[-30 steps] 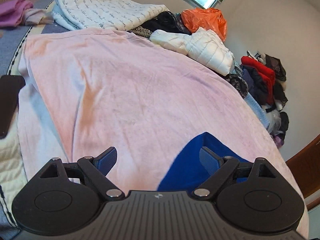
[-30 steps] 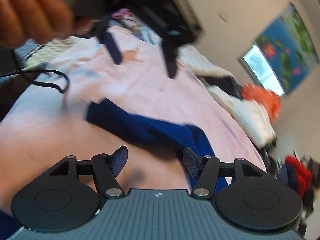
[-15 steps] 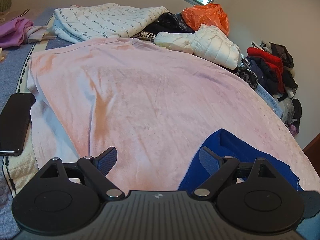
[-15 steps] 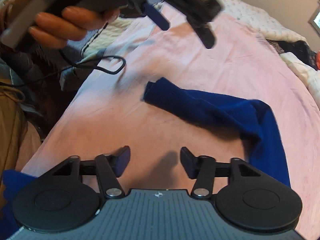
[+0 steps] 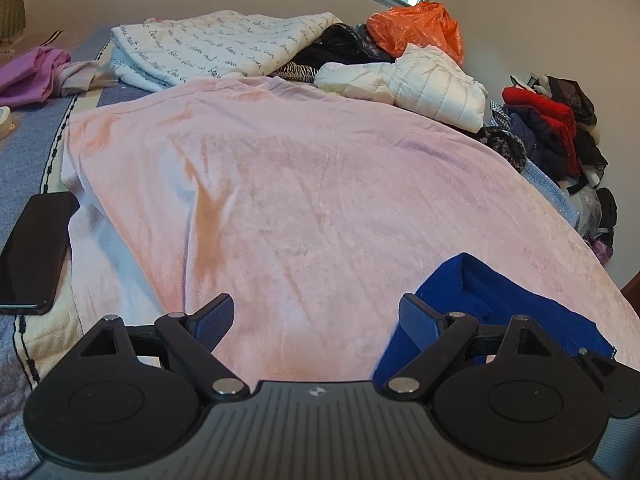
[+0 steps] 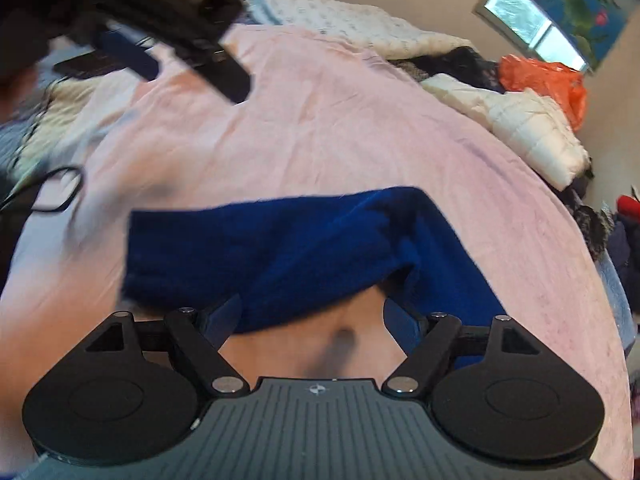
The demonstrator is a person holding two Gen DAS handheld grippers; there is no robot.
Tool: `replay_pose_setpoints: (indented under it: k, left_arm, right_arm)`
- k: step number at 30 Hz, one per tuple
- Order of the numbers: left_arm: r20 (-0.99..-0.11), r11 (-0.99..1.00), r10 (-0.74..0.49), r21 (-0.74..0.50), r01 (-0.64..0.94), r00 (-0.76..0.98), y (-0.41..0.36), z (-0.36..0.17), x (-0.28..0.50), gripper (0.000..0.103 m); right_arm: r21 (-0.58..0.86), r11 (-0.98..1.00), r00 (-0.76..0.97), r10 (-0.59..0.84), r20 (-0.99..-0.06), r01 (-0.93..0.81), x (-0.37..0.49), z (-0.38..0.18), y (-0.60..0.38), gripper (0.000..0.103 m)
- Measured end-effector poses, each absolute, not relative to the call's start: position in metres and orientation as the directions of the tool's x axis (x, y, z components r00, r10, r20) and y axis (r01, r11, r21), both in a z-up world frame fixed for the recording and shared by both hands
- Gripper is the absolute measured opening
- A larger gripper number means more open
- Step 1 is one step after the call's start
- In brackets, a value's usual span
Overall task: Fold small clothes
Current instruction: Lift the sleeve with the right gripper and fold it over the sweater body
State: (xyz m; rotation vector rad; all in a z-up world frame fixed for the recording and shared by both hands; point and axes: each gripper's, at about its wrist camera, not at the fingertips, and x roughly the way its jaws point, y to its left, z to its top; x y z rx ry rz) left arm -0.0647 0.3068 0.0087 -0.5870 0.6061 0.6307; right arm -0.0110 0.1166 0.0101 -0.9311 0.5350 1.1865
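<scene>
Lying on the pink fleece blanket [image 6: 360, 128], the dark blue knitted garment [image 6: 288, 248] spreads fully only in the right wrist view; the left view catches just one corner. The right gripper [image 6: 312, 316] has just been opening, its jaws straddling the garment's near edge without pressing. The left gripper [image 5: 316, 316] stands wide apart, empty.

The blue garment [image 6: 304, 248] is thick, fuzzy knit cloth. The pink blanket [image 5: 320, 184] under it looks soft and velvety. The phone [image 5: 34, 252] is glossy black; the orange bag [image 5: 416, 28] is shiny, crinkled plastic; the white jacket [image 5: 424, 84] is quilted.
</scene>
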Motion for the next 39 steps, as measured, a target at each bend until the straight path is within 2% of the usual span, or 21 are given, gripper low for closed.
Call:
replay_pose_setpoints:
  k: [2, 6, 11, 14, 15, 17, 18, 19, 21, 24, 26, 29, 31, 33, 36, 37, 39]
  left_arm:
    - [-0.692, 0.663, 0.328, -0.317, -0.678, 0.643, 0.307, 0.004, -0.06, 0.09]
    - [-0.704, 0.672, 0.323, -0.301, -0.677, 0.633, 0.305, 0.001, -0.058, 0.09]
    - [-0.694, 0.65, 0.348, -0.306, -0.696, 0.63, 0.311, 0.005, -0.064, 0.09]
    - [-0.697, 0.648, 0.345, -0.309, -0.697, 0.629, 0.311, 0.006, -0.064, 0.09]
    - [-0.697, 0.649, 0.342, -0.31, -0.695, 0.63, 0.311, 0.006, -0.064, 0.09]
    - [-0.697, 0.653, 0.336, -0.313, -0.69, 0.634, 0.309, 0.007, -0.064, 0.09]
    - [-0.695, 0.655, 0.335, -0.313, -0.687, 0.636, 0.308, 0.008, -0.064, 0.09]
    - [-0.693, 0.657, 0.336, -0.313, -0.686, 0.638, 0.308, 0.008, -0.064, 0.09]
    - [-0.684, 0.651, 0.349, -0.314, -0.691, 0.64, 0.309, 0.009, -0.065, 0.09]
    - [-0.678, 0.653, 0.35, -0.318, -0.687, 0.646, 0.306, 0.009, -0.064, 0.09]
    - [-0.677, 0.681, 0.329, -0.313, -0.662, 0.658, 0.297, 0.008, -0.058, 0.09]
    - [-0.666, 0.784, 0.287, -0.249, -0.568, 0.688, 0.268, 0.008, -0.039, 0.09]
    - [-0.667, 0.851, 0.262, -0.181, -0.493, 0.698, 0.243, 0.007, -0.022, 0.09]
    - [-0.656, 0.901, 0.225, -0.14, -0.41, 0.72, 0.219, 0.008, -0.004, 0.09]
    - [-0.595, 0.951, 0.213, -0.057, -0.305, 0.775, 0.178, 0.012, 0.021, 0.09]
    - [-0.559, 0.958, 0.237, -0.001, -0.287, 0.794, 0.162, 0.014, 0.029, 0.091]
    - [-0.481, 0.94, 0.339, 0.129, -0.317, 0.809, 0.134, 0.014, 0.047, 0.101]
  right_arm:
    - [-0.367, 0.099, 0.354, 0.576, -0.737, -0.925, -0.015, 0.019, 0.102, 0.08]
    - [-0.364, 0.067, 0.304, 0.697, -0.649, -0.929, -0.023, 0.037, 0.083, 0.078]
    - [-0.462, -0.203, 0.216, 0.679, -0.701, -0.863, -0.064, 0.01, 0.096, 0.069]
    - [-0.451, -0.169, 0.207, 0.714, -0.669, -0.876, -0.071, 0.005, 0.109, 0.066]
    - [-0.431, -0.149, 0.201, 0.72, -0.665, -0.89, -0.069, 0.004, 0.117, 0.06]
    - [-0.404, -0.116, 0.204, 0.72, -0.664, -0.907, -0.061, -0.001, 0.129, 0.041]
    - [-0.359, -0.096, 0.184, 0.721, -0.668, -0.928, -0.056, -0.001, 0.131, 0.022]
    - [-0.305, -0.049, 0.178, 0.718, -0.673, -0.951, -0.049, 0.001, 0.133, 0.009]
    - [-0.213, 0.04, 0.172, 0.737, -0.653, -0.976, -0.031, 0.007, 0.128, 0.005]
    - [-0.024, 0.242, 0.214, 0.8, -0.56, -0.97, 0.013, 0.028, 0.11, 0.003]
    - [0.169, 0.364, 0.249, 0.846, -0.471, -0.916, 0.052, 0.053, 0.085, 0.003]
    - [0.456, 0.439, 0.3, 0.889, -0.346, -0.774, 0.105, 0.082, 0.039, 0.005]
    - [0.586, 0.447, 0.326, 0.894, -0.307, -0.676, 0.129, 0.094, 0.012, 0.007]
    - [0.658, 0.436, 0.335, 0.899, -0.283, -0.614, 0.142, 0.1, -0.009, 0.007]
    - [0.71, 0.409, 0.339, 0.907, -0.249, -0.574, 0.146, 0.105, -0.03, 0.007]
    - [0.725, 0.392, 0.333, 0.913, -0.234, -0.565, 0.146, 0.104, -0.035, 0.007]
    - [0.747, 0.367, 0.328, 0.921, -0.209, -0.555, 0.146, 0.106, -0.041, 0.007]
